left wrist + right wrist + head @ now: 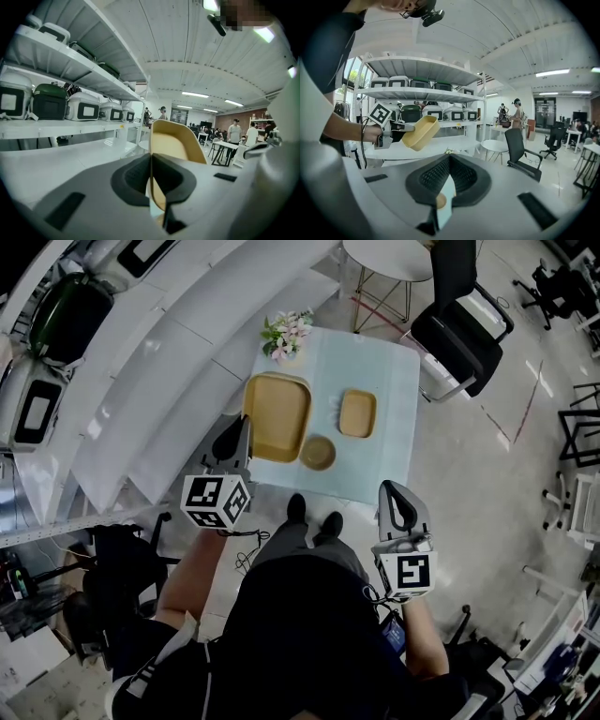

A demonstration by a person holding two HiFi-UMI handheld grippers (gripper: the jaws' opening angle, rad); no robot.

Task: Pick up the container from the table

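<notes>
Over the 9 o'clock side of the table, the large yellow container hangs from the left gripper. The jaws of this gripper are pressed together on the thin rim at the container's 7 o'clock corner. In the right gripper view the container is clear of the table and tilted in the air.

I judge that the lift is almost done, and what it needs now is care. The pinch sits on one corner only and most of the container reaches away from it, so the container can swing or slide out of the jaws. It is better to raise it slowly, without rolling the wrist, and to bring it level. The white shelves at 9 o'clock are near, so the far end should not swing toward them. The right gripper waits at 5 o'clock from the table. Its jaws meet at the tips with nothing between them, and it could steady the opposite rim if needed.

The held container shows only its plain yellow floor, so it is empty. On the table, at its 3 o'clock, a smaller rectangular container also looks empty. At 5 o'clock stands a round bowl in which I see nothing. A bunch of flowers lies at 12 o'clock.
</notes>
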